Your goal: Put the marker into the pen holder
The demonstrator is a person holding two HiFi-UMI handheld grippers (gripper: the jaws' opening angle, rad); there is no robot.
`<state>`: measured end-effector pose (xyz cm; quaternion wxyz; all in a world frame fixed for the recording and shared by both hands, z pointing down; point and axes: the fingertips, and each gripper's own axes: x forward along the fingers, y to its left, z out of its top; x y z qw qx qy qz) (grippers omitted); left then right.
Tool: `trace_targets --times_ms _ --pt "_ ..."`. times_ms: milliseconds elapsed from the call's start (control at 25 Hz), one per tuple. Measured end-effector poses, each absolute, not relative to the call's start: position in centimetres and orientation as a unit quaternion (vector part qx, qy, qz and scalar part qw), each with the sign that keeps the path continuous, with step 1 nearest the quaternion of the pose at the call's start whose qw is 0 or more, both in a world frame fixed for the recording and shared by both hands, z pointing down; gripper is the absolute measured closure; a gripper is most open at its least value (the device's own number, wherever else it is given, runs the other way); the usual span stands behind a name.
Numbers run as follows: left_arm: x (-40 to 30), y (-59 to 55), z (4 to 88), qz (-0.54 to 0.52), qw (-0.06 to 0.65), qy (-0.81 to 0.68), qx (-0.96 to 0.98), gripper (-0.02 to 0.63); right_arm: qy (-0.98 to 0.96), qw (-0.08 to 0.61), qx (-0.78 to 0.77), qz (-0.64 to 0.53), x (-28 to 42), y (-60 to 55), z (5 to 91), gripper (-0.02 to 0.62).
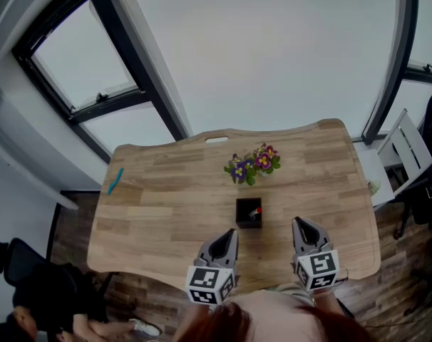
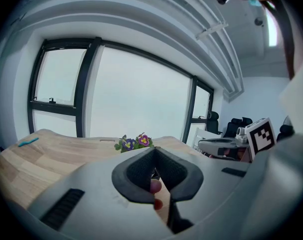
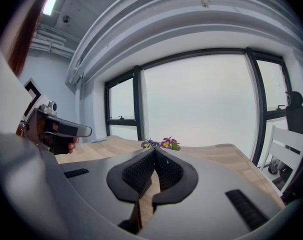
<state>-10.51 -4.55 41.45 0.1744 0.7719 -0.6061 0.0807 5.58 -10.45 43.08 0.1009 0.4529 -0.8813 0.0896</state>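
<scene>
A black square pen holder (image 1: 249, 213) stands mid-table with a red-tipped marker (image 1: 255, 211) in it. A teal marker (image 1: 115, 180) lies near the table's left edge, also seen far left in the left gripper view (image 2: 28, 142). My left gripper (image 1: 233, 232) sits just left of and nearer than the holder, shut with nothing in it (image 2: 154, 150). A pinkish-red shape shows through the gap below its tips; I cannot tell what it is. My right gripper (image 1: 299, 222) is to the holder's right, also shut with nothing in it (image 3: 154, 151).
A small pot of purple and pink flowers (image 1: 252, 164) stands behind the holder on the wooden table (image 1: 166, 212). A white chair (image 1: 405, 152) is off the table's right end. Windows run along the far wall. A dark office chair (image 1: 16, 262) stands at lower left.
</scene>
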Motion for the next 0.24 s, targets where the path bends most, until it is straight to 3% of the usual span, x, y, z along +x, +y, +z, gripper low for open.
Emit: trace_targets --times_ms 240 --pt "-10.73 -4.84 41.74 0.08 0.178 -0.604 0.773 0.604 -0.882 0.104 0.451 0.087 5.34 -10.62 43.2 0.595"
